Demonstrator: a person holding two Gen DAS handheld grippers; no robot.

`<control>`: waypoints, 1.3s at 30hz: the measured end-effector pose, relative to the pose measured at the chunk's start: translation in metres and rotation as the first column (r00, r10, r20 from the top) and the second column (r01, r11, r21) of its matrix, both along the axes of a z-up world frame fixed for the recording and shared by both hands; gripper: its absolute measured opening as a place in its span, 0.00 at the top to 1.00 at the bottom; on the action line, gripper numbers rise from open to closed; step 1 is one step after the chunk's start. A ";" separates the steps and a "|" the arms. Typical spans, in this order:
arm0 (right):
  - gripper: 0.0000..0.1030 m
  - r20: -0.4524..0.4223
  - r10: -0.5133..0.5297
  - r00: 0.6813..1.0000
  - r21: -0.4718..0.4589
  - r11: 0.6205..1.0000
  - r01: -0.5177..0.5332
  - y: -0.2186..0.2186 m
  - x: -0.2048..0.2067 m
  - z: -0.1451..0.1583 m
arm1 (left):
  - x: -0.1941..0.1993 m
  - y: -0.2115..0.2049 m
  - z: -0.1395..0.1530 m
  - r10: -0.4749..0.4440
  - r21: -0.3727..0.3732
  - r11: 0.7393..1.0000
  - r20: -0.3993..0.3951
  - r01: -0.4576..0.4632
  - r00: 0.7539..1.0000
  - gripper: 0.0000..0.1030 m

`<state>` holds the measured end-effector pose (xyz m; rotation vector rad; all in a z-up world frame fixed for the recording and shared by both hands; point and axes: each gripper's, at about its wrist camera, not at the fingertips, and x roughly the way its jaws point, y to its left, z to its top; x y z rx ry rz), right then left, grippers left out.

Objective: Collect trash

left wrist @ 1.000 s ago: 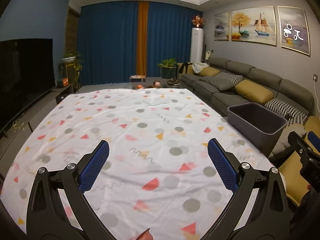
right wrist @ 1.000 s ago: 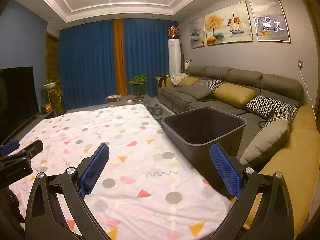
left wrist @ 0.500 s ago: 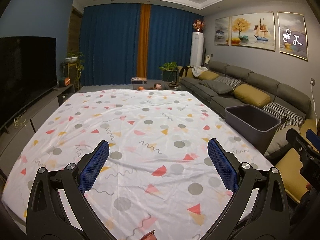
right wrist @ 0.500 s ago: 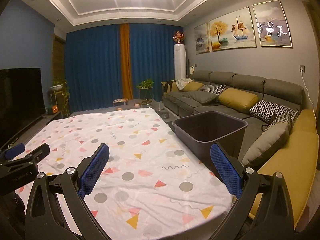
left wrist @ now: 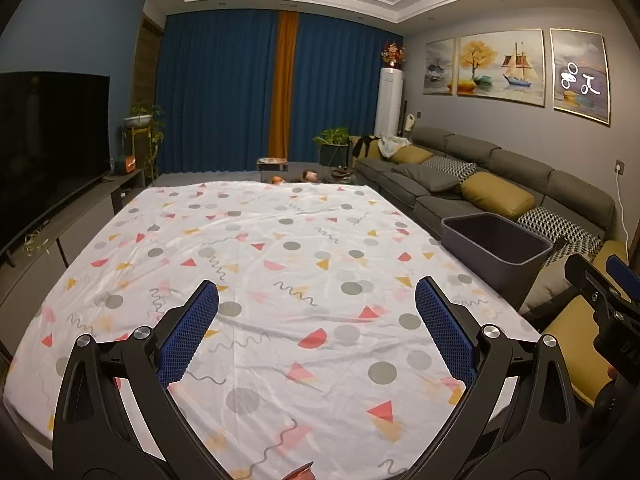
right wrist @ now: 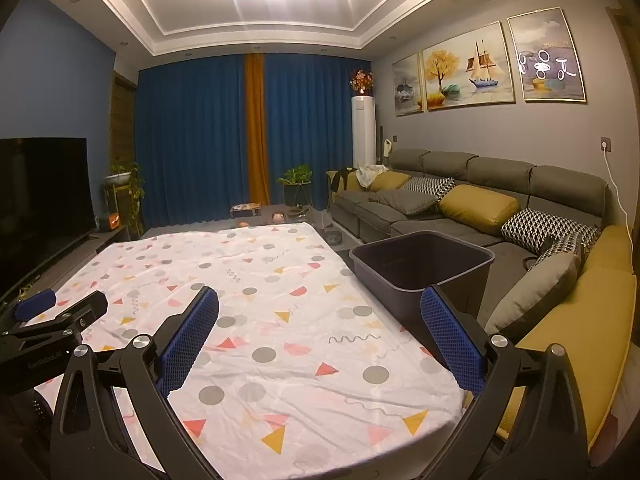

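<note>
My left gripper (left wrist: 316, 328) sits wide open with nothing between its 2 blue mesh-padded fingers (left wrist: 188, 338), held above the near part of the table covered by a white cloth printed with grey dots, red and yellow triangles and squiggles (left wrist: 280, 264). At the very bottom edge of that view, just below the gripper, a small reddish scrap (left wrist: 298, 473) peeks in; I cannot tell what it is. My right gripper (right wrist: 320, 340) is likewise spread fully apart and holds nothing, hovering over the cloth's near right corner. The dark grey rectangular plastic bin (right wrist: 420, 268) stands just ahead of the right gripper's right finger, beside the table's right edge, and looks empty from here; from the left gripper it lies ahead and well to the right. I see no trash on the cloth itself. Beyond the bin runs a long grey sofa with mustard and houndstooth cushions (right wrist: 460, 200), and far ahead hang dark blue curtains with 1 orange panel (left wrist: 280, 92). A black television (left wrist: 48, 144) stands far to the left.
</note>
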<state>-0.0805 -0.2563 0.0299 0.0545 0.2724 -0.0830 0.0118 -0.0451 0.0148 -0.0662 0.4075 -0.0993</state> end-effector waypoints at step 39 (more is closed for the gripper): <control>0.05 0.011 0.003 1.000 -0.004 1.000 -0.003 0.005 -0.001 0.004 | -0.001 0.004 0.000 0.003 -0.004 1.000 -0.003 -0.003 1.000 0.06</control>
